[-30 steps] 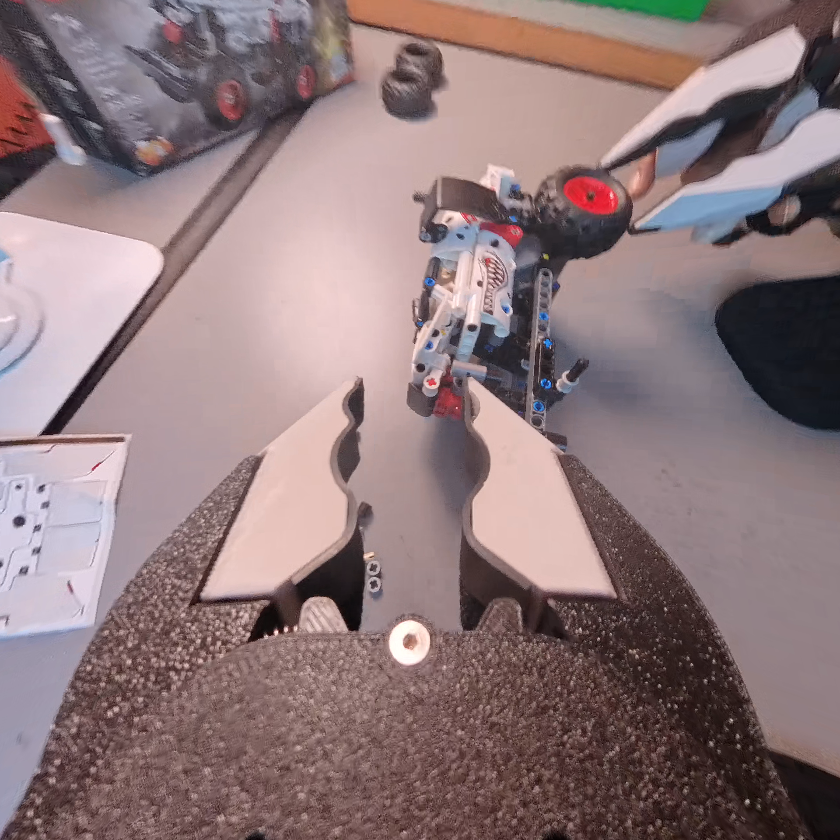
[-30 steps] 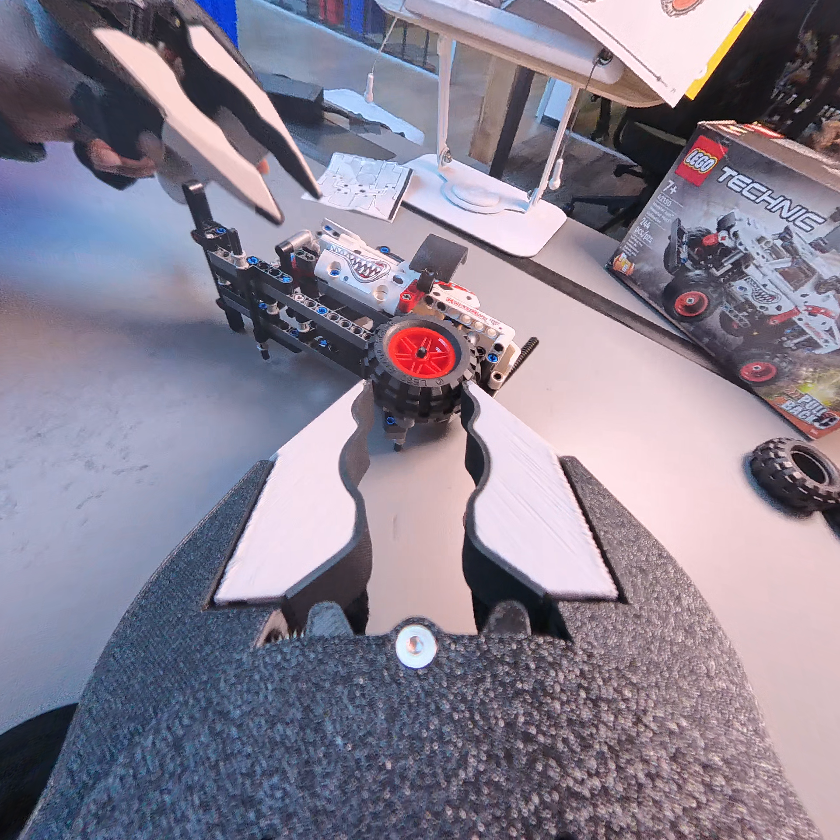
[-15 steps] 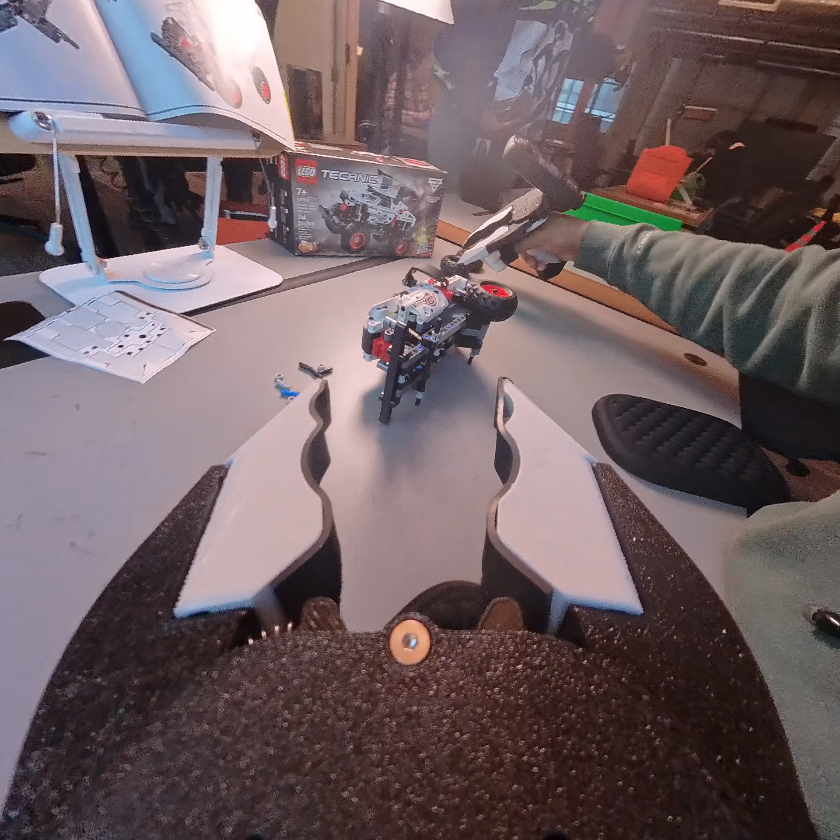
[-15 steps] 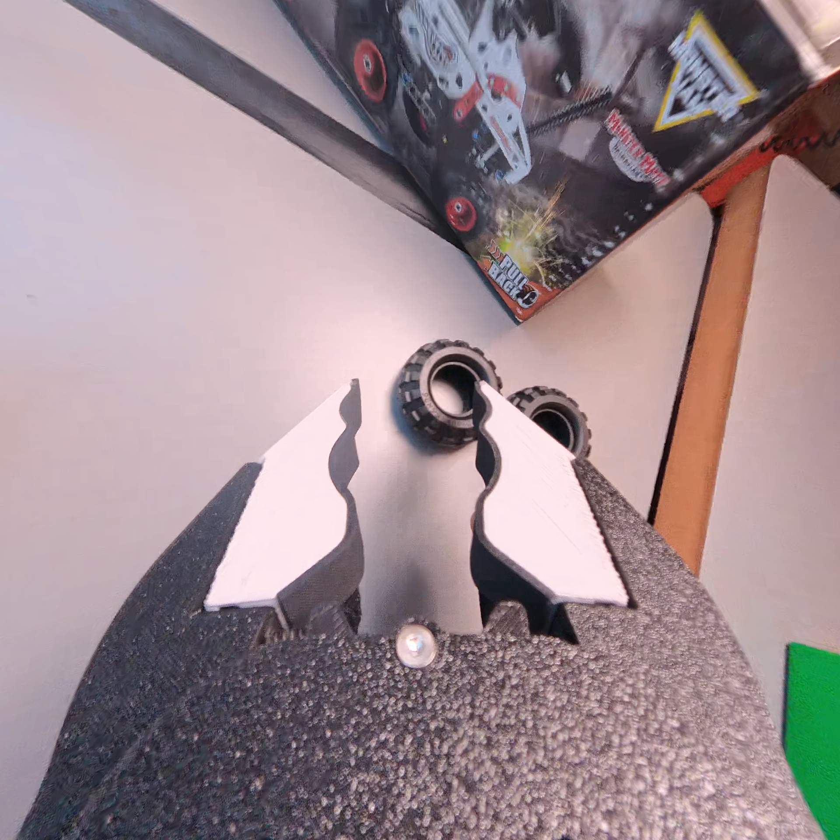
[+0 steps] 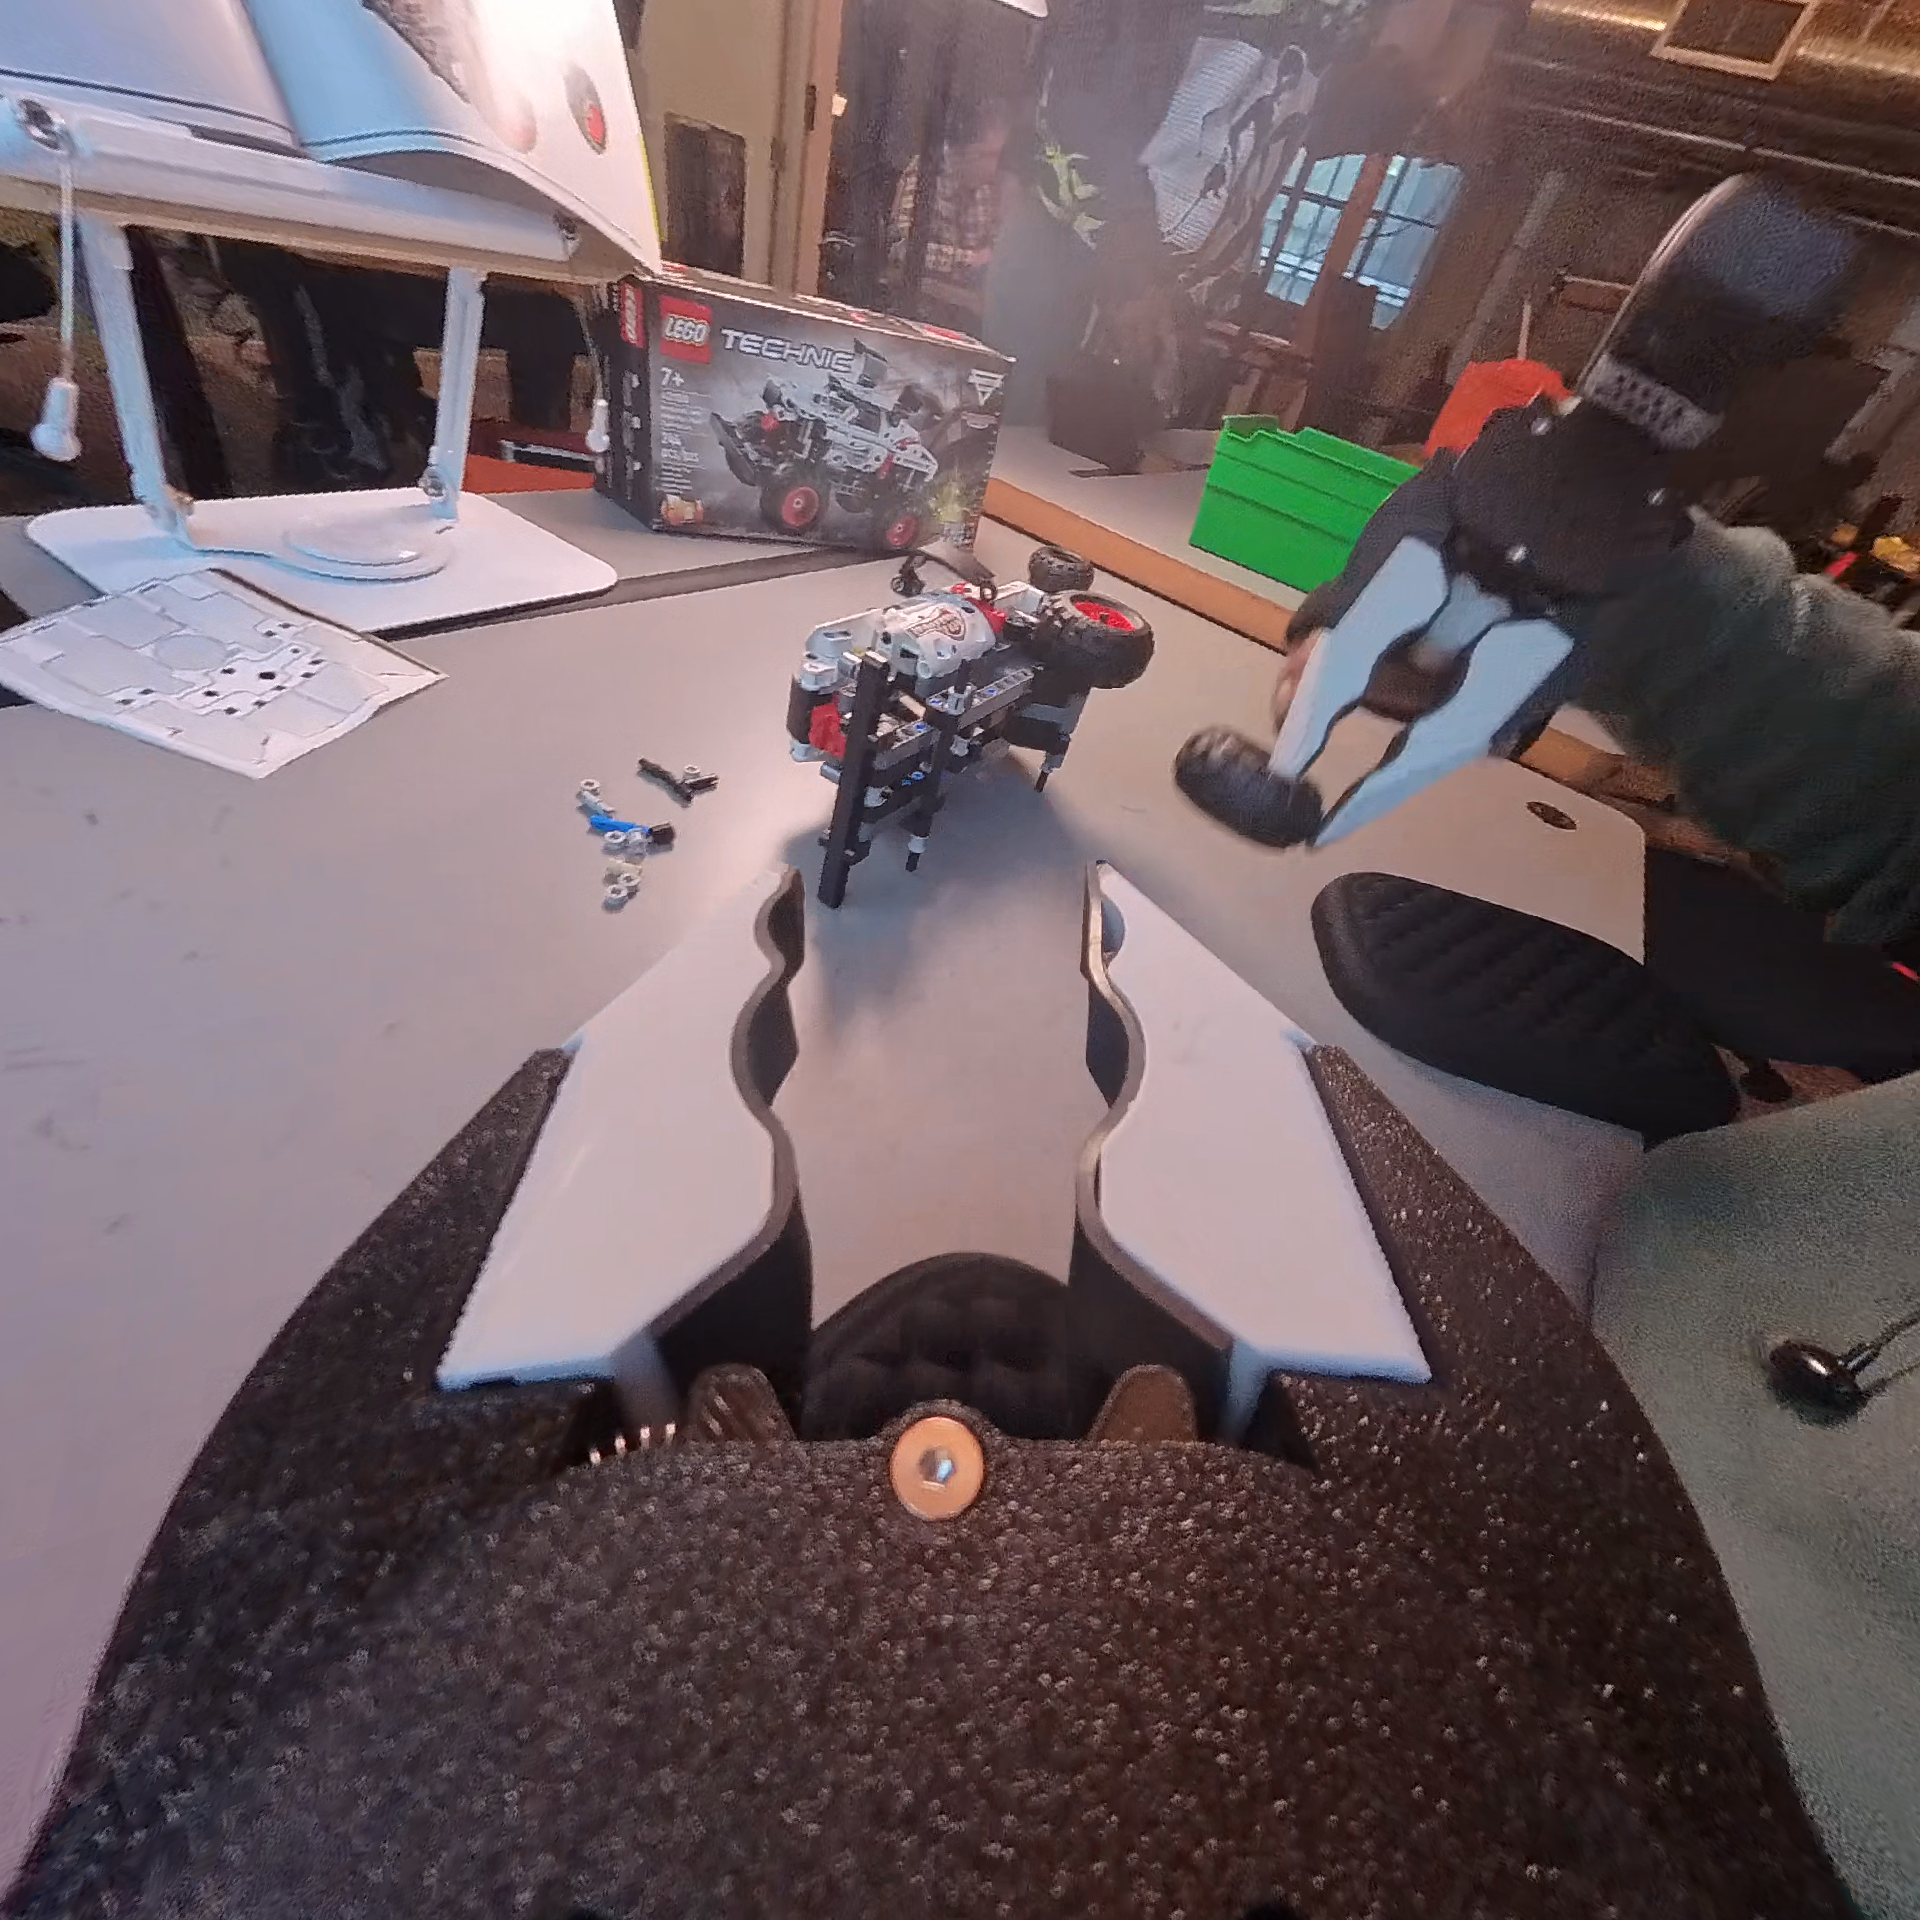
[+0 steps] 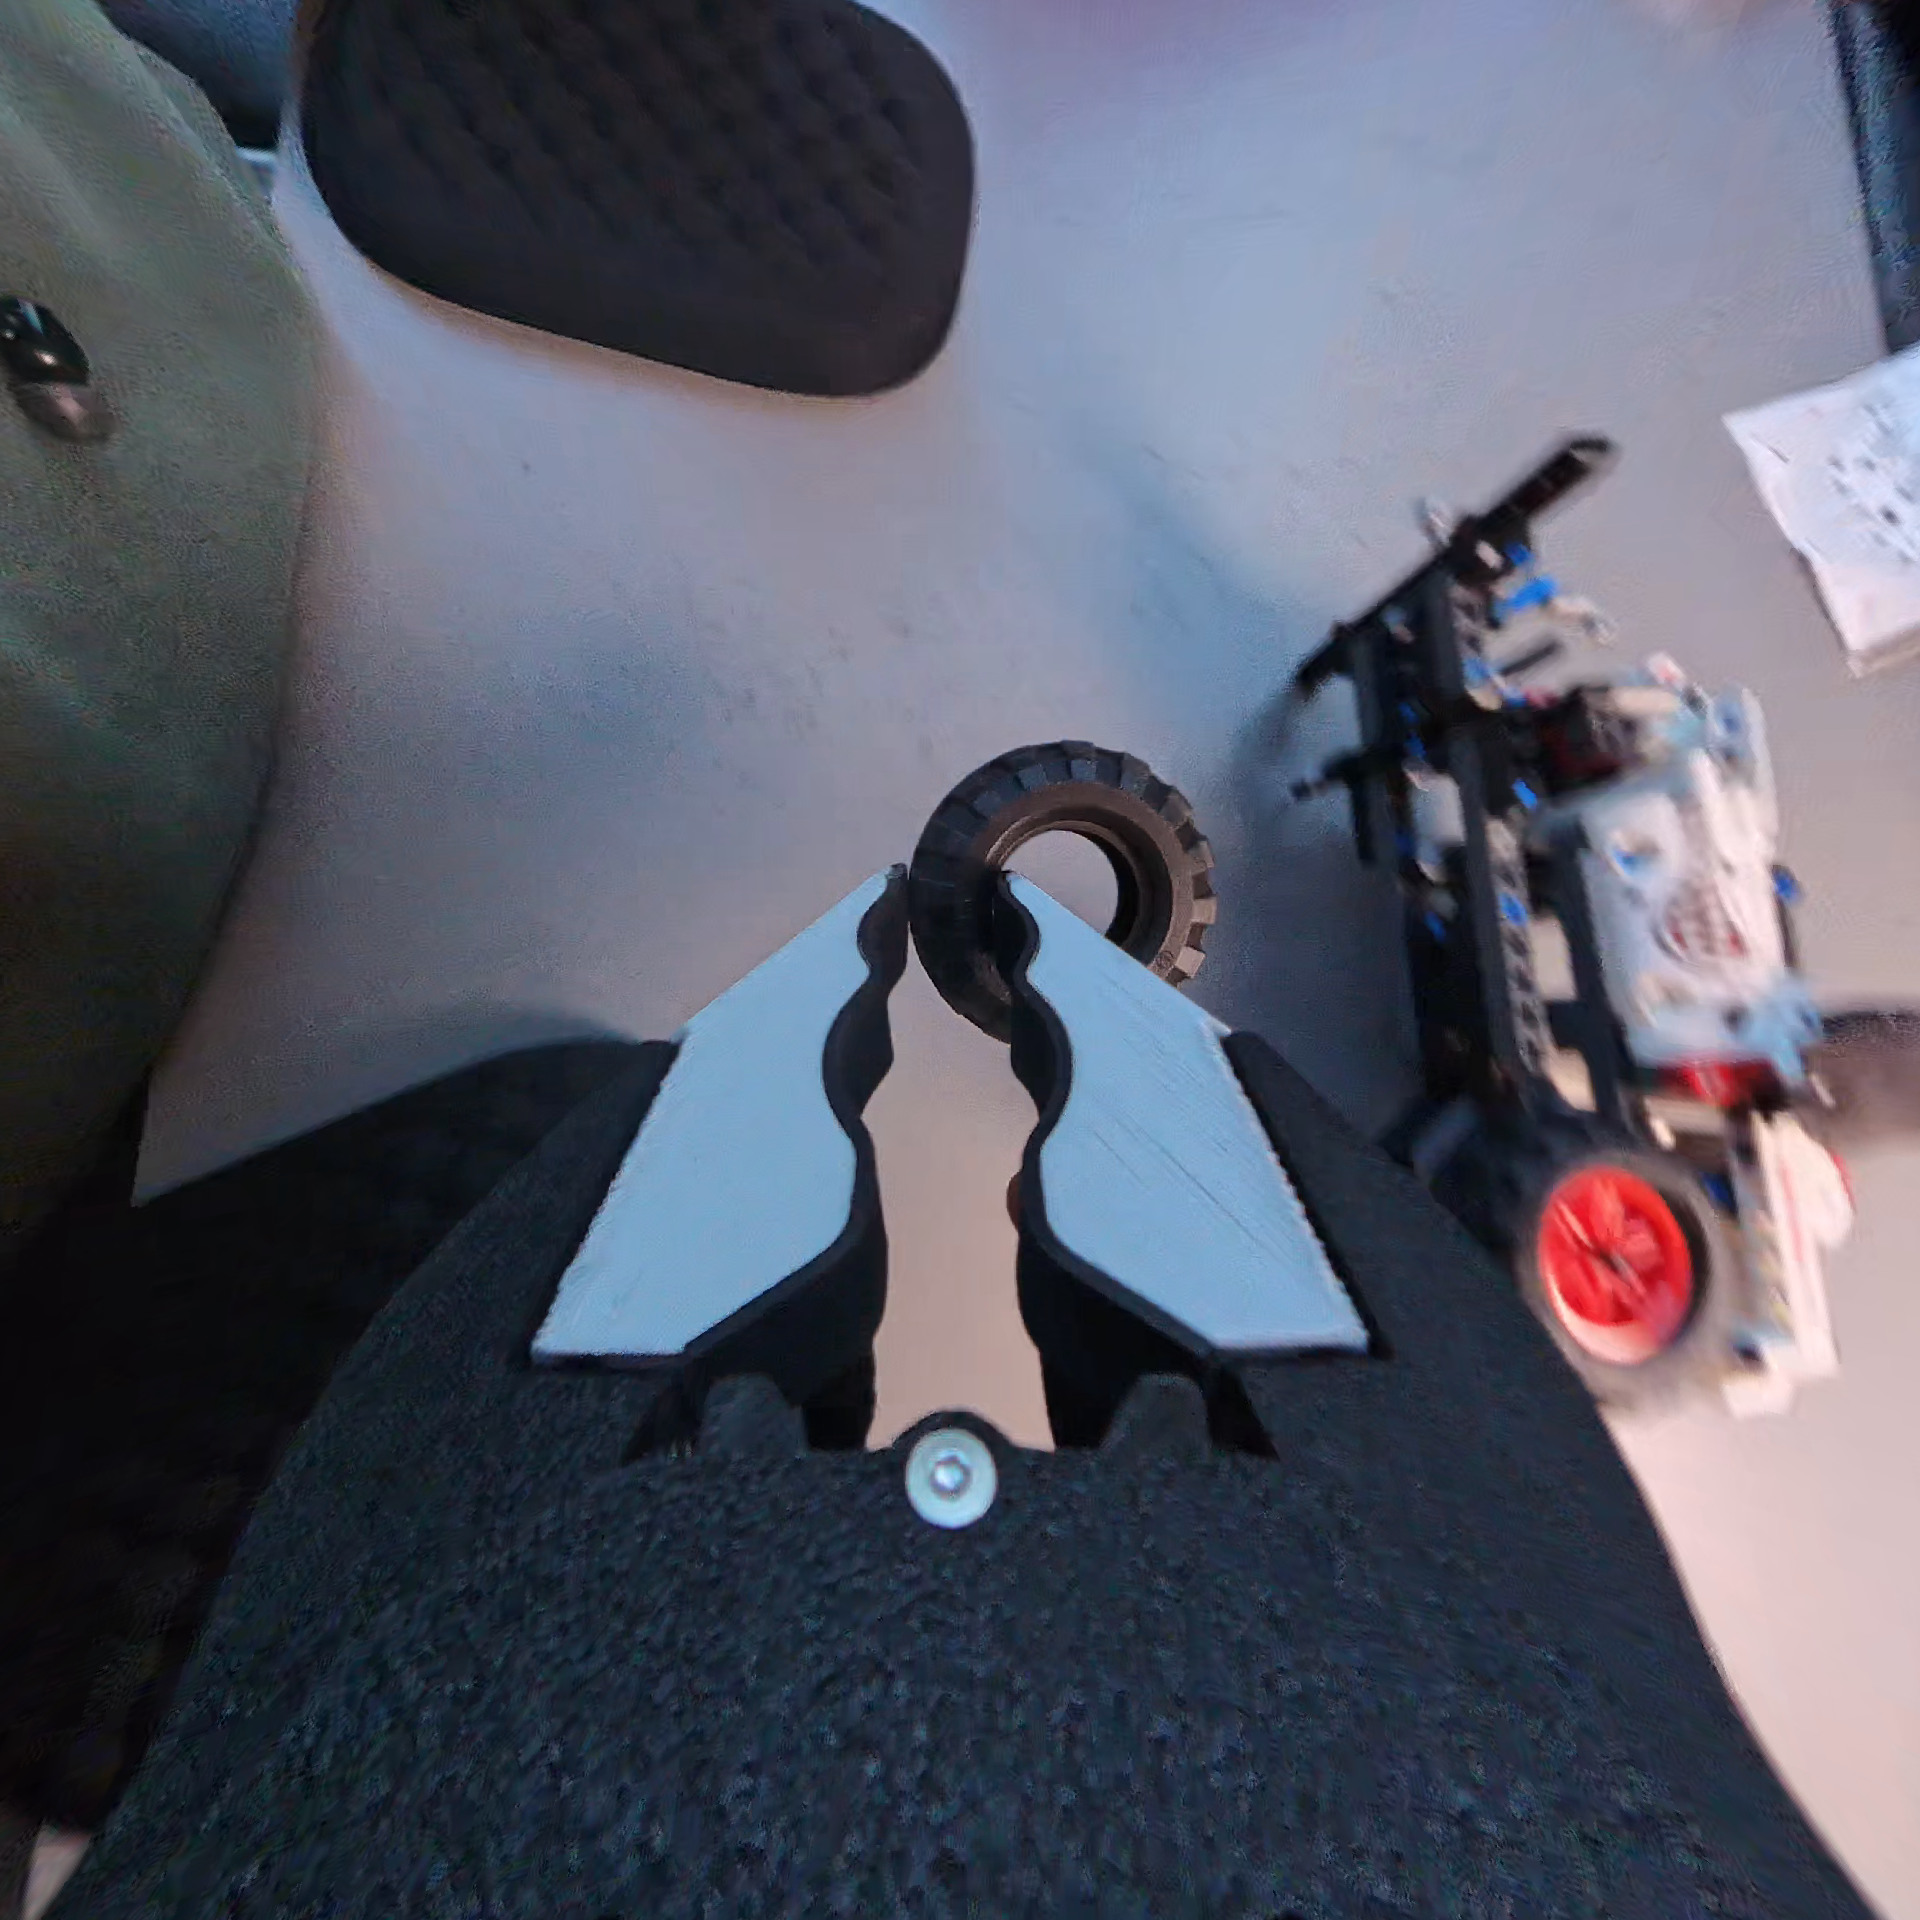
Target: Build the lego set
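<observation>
The half-built truck (image 5: 940, 691) lies on its side on the grey table, with one red-hubbed wheel (image 5: 1096, 644) fitted; it also shows in the right wrist view (image 6: 1621, 997). My left gripper (image 5: 940, 904) is open and empty, just short of the truck's black frame. My right gripper (image 6: 951, 883) is shut on the wall of a black tyre (image 6: 1060, 878) with no hub, one finger inside its hole, held above the table. In the left wrist view the right gripper (image 5: 1304, 810) holds the tyre (image 5: 1242, 795) to the right of the truck. Another loose tyre (image 5: 1060, 568) lies behind the truck.
Several small loose pins (image 5: 623, 821) lie left of the truck. A sticker sheet (image 5: 197, 670), a white stand base (image 5: 343, 556) and the set's box (image 5: 800, 442) are at the back left. A black pad (image 5: 1507, 997) lies right. A green bin (image 5: 1288, 499) stands behind. The gap from one gripper's tips to the other's is roughly 20 centimetres. The red-hubbed wheel (image 5: 1096, 644) is about 11 centimetres from my right fingertips. Seen from the right wrist view (image 6: 1534, 1140) as well.
My right gripper closed on one of the two loose tyres by the box and carried it back beside the truck. My left gripper pulled back from the truck and stays open.
</observation>
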Demonstrator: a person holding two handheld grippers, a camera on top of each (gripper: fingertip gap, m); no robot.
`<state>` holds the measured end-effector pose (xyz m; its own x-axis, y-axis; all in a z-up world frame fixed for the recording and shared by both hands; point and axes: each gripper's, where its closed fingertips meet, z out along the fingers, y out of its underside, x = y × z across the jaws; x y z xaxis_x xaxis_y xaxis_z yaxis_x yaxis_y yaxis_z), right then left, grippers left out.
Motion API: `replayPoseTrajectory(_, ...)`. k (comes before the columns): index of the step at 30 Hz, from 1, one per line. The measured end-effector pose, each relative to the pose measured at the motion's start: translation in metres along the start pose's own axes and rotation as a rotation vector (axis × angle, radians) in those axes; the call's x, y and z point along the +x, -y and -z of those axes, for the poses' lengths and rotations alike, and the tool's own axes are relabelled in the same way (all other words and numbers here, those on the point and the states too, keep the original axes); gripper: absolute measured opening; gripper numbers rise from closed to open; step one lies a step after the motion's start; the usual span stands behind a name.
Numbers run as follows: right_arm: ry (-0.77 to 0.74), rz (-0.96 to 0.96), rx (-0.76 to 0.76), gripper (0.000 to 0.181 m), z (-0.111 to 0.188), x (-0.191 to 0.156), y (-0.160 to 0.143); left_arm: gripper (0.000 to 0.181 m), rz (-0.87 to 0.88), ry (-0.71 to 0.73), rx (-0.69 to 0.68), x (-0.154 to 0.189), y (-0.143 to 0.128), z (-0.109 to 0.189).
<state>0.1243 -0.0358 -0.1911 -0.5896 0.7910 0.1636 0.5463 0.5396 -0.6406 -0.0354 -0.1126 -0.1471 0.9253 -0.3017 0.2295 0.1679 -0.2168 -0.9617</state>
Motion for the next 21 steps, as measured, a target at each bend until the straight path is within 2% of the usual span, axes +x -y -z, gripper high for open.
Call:
replayPoseTrajectory(3, 0.056, 0.082, -0.014, 0.014, -0.066, -0.013, 0.029, 0.051, -0.054, -0.019, 0.0, 0.014, 0.011, -0.013)
replayPoseTrajectory(5, 0.048, 0.122, -0.018, 0.015, -0.096, -0.009, 0.047, 0.051, -0.096, 0.012, -0.014, 0.017, 0.013, -0.013)
replayPoseTrajectory(11, 0.023, 0.122, -0.023, 0.015, -0.146, 0.025, 0.109, 0.048, -0.032, 0.128, 0.038, -0.001, 0.011, 0.008)
replayPoseTrajectory(13, 0.037, 0.09, -0.073, 0.015, -0.167, 0.036, 0.117, 0.049, -0.003, 0.157, 0.063, -0.005, 0.015, 0.017)
replayPoseTrajectory(16, 0.067, 0.088, -0.207, 0.02, -0.195, 0.038, 0.096, 0.049, 0.003, 0.19, 0.066, -0.008, 0.015, 0.029)
replayPoseTrajectory(17, 0.06, 0.067, -0.163, 0.026, -0.193, 0.037, 0.102, 0.05, 0.005, 0.196, 0.066, -0.009, 0.014, 0.033)
replayPoseTrajectory(18, 0.053, 0.049, -0.145, 0.04, -0.183, 0.037, 0.103, 0.05, 0.007, 0.199, 0.066, -0.01, 0.014, 0.037)
replayPoseTrajectory(19, 0.025, 0.035, -0.095, 0.047, -0.165, 0.041, 0.108, 0.05, 0.009, 0.204, 0.064, -0.012, 0.013, 0.041)
replayPoseTrajectory(21, -0.044, -0.035, 0.054, 0.05, -0.106, 0.054, 0.117, 0.05, 0.008, 0.219, 0.054, -0.017, 0.012, 0.048)
